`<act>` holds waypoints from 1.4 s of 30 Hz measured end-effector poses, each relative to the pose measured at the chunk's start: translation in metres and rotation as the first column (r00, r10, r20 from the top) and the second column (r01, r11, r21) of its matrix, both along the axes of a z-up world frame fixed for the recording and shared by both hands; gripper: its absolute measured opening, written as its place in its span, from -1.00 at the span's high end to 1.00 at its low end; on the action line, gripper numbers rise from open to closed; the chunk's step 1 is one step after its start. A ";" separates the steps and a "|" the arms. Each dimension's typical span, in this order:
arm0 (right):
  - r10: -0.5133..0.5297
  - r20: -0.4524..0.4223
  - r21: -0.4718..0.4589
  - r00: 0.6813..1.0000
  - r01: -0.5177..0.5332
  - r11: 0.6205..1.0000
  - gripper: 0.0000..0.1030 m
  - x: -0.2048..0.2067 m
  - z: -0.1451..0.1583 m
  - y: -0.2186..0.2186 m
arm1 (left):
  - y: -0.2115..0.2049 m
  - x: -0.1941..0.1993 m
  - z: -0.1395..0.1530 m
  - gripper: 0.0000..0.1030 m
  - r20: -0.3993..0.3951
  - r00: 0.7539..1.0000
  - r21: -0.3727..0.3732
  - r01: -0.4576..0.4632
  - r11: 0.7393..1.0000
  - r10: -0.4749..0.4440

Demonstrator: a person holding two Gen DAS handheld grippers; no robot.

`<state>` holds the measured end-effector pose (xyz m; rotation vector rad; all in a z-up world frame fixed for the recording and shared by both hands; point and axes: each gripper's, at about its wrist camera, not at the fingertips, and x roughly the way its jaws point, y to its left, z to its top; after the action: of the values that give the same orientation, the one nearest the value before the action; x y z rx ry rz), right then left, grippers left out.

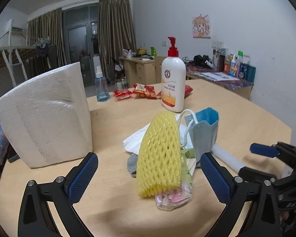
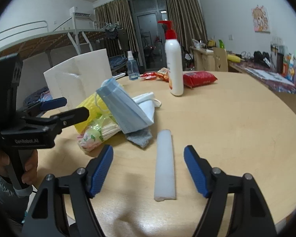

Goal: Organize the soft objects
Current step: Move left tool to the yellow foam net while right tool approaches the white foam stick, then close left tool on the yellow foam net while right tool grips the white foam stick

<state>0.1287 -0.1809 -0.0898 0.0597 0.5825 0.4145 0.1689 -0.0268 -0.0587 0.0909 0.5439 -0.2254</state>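
A pile of soft things lies mid-table: a yellow foam net, a blue face mask propped against it, a grey cloth and a crinkled plastic packet underneath. My left gripper is open, its pads on either side of the yellow net without touching it. A white foam strip lies flat on the table to the right of the pile. My right gripper is open around the strip, and both pads stand clear of it. In the right wrist view the mask leans over the net.
A big white styrofoam block stands left of the pile. Behind it are a white pump bottle, a blue spray bottle and red snack packs. The round wooden table ends close on the right. A hand holds the left gripper.
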 end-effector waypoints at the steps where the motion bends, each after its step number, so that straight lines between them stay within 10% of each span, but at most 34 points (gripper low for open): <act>1: -0.007 -0.005 -0.001 1.000 0.007 1.000 -0.52 0.000 0.000 -0.002 | -0.001 0.002 -0.001 -1.00 -0.001 1.000 0.010 -0.001 1.000 0.001; 22: 0.014 -0.068 -0.098 0.998 -0.020 0.995 -0.01 0.008 -0.009 0.009 | 0.002 0.027 -0.015 0.15 -0.127 0.992 0.024 -0.010 1.000 0.013; 30: 0.006 -0.076 -0.092 0.997 -0.013 0.996 0.08 0.009 -0.009 0.009 | 0.014 0.020 -0.009 0.18 -0.096 0.995 -0.024 -0.016 1.000 0.014; 32: 0.005 -0.079 -0.097 0.997 -0.013 0.995 0.15 0.010 -0.010 0.009 | 0.015 0.021 -0.009 0.63 -0.098 0.995 -0.041 -0.006 0.999 0.002; 42: -0.026 -0.097 -0.150 0.995 0.011 0.989 0.36 0.014 -0.012 0.008 | 0.015 0.022 -0.012 0.78 -0.113 0.994 -0.039 -0.006 0.999 0.002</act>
<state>0.1425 -0.1727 -0.1021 -0.0577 0.7085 0.3500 0.1912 -0.0121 -0.0711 0.0390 0.6518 -0.2385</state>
